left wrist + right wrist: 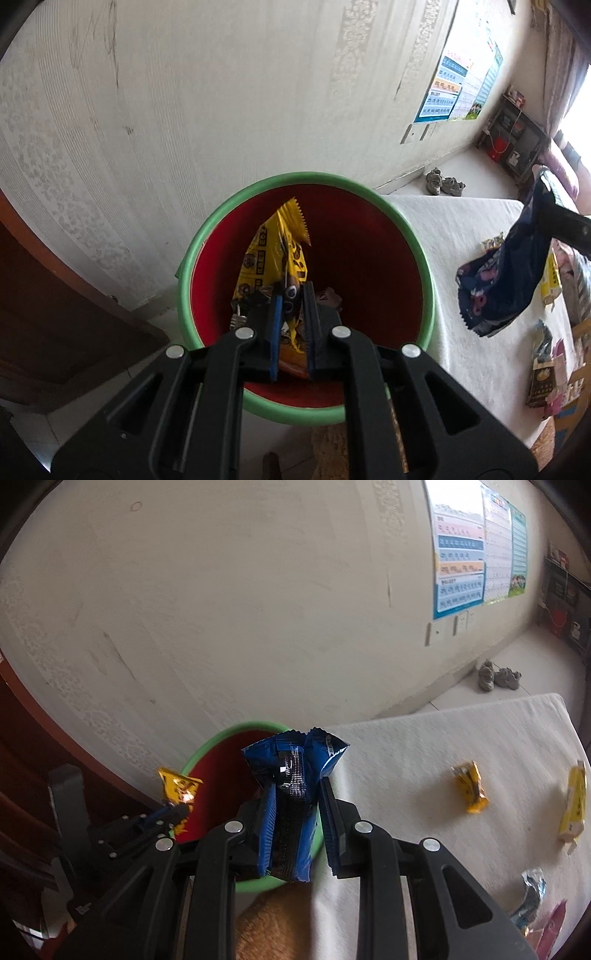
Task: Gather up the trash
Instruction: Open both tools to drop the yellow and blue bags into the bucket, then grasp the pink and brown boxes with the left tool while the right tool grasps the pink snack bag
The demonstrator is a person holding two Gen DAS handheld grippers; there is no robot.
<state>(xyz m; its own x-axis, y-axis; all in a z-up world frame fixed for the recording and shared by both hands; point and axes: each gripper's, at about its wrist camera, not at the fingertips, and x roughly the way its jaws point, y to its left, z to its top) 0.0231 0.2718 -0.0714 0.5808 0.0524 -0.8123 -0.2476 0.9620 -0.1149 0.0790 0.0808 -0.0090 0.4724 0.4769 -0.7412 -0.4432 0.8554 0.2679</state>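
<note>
A red bin with a green rim (424, 266) stands by the wall at the mattress's end; it also shows in the right wrist view (221, 738). My left gripper (293, 295) is shut on a yellow snack wrapper (269, 254) and holds it over the bin's mouth. A dark wrapper (330, 295) lies inside the bin. My right gripper (297, 786) is shut on a blue snack bag (291, 775), held at the bin's right rim. The blue bag (498, 277) hangs over the mattress in the left wrist view.
A white mattress (443, 746) carries loose trash: a yellow wrapper (470, 786), a yellow box (574, 805), a blue wrapper (532, 893). A pair of shoes (498, 677) lies by the wall. A dark wooden door (55, 295) stands left of the bin.
</note>
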